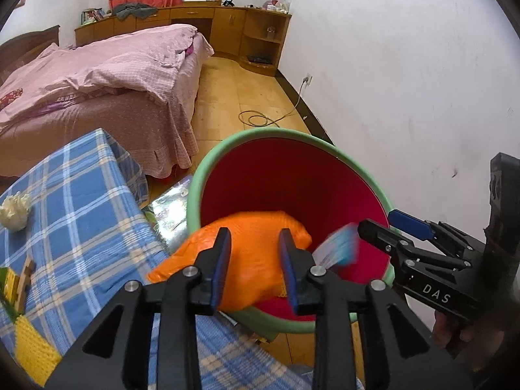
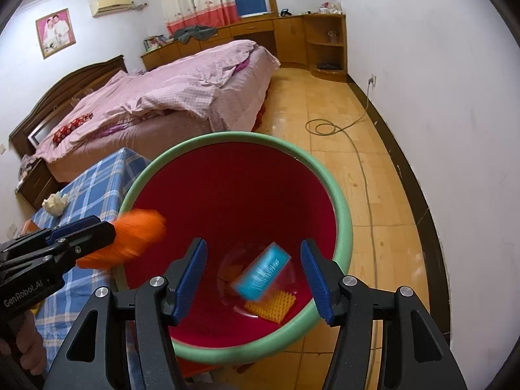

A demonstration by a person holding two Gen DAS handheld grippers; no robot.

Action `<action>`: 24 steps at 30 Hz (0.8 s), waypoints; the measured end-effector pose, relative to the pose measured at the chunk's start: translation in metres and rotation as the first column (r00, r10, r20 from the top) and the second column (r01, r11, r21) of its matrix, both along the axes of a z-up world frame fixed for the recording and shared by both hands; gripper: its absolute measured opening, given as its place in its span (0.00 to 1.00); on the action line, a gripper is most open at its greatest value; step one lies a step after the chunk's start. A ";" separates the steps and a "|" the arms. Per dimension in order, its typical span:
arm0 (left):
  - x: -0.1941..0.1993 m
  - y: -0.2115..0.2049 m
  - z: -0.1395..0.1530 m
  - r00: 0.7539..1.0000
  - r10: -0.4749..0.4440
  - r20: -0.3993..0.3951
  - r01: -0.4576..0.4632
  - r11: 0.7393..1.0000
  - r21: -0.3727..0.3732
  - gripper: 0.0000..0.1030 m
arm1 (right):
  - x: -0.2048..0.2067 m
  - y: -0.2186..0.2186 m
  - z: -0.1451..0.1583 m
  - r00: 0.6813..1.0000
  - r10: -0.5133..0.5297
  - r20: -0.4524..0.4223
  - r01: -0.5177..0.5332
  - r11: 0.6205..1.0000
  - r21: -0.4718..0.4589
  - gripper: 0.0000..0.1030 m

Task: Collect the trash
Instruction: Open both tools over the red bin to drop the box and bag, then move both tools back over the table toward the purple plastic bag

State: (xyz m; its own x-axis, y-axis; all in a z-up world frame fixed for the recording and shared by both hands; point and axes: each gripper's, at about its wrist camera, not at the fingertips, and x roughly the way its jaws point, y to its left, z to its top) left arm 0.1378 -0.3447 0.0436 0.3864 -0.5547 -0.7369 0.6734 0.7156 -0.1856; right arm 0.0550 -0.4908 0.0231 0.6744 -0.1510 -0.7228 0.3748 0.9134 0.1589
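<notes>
A red bin with a green rim [image 1: 208,175] [image 2: 344,214] stands on the floor beside the table. My left gripper [image 1: 255,247] is open above its near edge; a blurred orange bag [image 1: 250,250] [image 2: 136,237] hangs between and just beyond its fingers, over the bin. My right gripper [image 2: 253,260] is open over the bin's mouth and shows in the left wrist view [image 1: 383,224]. A blurred blue packet [image 2: 263,271] [image 1: 338,247] is in the air below it, inside the bin. A yellow ridged piece [image 2: 271,305] lies on the bin's bottom.
A table with a blue checked cloth [image 1: 81,201] [image 2: 94,188] stands left of the bin, with a crumpled white tissue [image 1: 14,211] [image 2: 55,204] and yellow-green packaging [image 1: 13,289] on it. A bed [image 1: 97,84], a floor cable [image 2: 325,126] and a white wall [image 1: 406,97] surround the bin.
</notes>
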 end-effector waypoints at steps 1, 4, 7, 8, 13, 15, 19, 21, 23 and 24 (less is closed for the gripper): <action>0.000 -0.002 0.000 1.000 -0.005 0.005 0.005 1.000 0.003 0.30 | 0.000 -0.001 -0.001 1.000 0.001 0.000 -0.001 1.000 0.006 0.60; -0.003 -0.003 0.001 1.000 -0.006 0.012 0.006 1.000 0.008 0.30 | -0.001 -0.002 -0.002 1.000 0.004 0.003 -0.004 1.000 0.013 0.61; -0.003 0.000 0.003 1.000 -0.001 0.008 0.001 1.000 0.003 0.30 | -0.003 -0.002 0.000 1.000 0.007 0.012 -0.007 1.000 0.019 0.61; -0.003 0.001 0.005 1.000 0.002 0.008 -0.002 1.000 0.003 0.30 | -0.003 -0.001 0.001 1.000 0.007 0.016 -0.007 1.000 0.022 0.61; -0.008 0.017 0.012 1.000 0.028 0.006 -0.028 1.000 -0.011 0.30 | -0.011 0.008 0.009 0.999 0.015 0.041 -0.016 0.999 0.028 0.61; -0.011 0.026 0.014 0.999 0.041 0.004 -0.041 0.999 -0.014 0.30 | -0.014 0.014 0.013 0.998 0.024 0.055 -0.025 0.999 0.033 0.61; -0.016 0.049 0.018 0.997 0.076 0.004 -0.076 0.997 -0.016 0.30 | -0.019 0.028 0.019 0.996 0.045 0.076 -0.049 0.998 0.041 0.61; -0.017 0.061 0.020 0.995 0.097 0.006 -0.097 0.995 -0.016 0.30 | -0.020 0.037 0.021 0.995 0.058 0.082 -0.062 0.997 0.044 0.61; -0.019 0.076 0.021 0.992 0.127 0.004 -0.127 0.992 -0.011 0.30 | -0.022 0.045 0.023 0.994 0.071 0.086 -0.075 0.996 0.047 0.61; -0.018 0.081 0.020 0.991 0.137 0.003 -0.137 0.991 -0.011 0.30 | -0.023 0.050 0.024 0.993 0.078 0.089 -0.082 0.995 0.048 0.62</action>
State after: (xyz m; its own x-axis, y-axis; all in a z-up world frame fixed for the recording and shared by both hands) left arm 0.1199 -0.2633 0.0639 0.4617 -0.5043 -0.7298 0.5702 0.7989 -0.1913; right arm 0.0319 -0.4409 0.0471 0.7435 -0.0580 -0.6662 0.2836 0.9295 0.2356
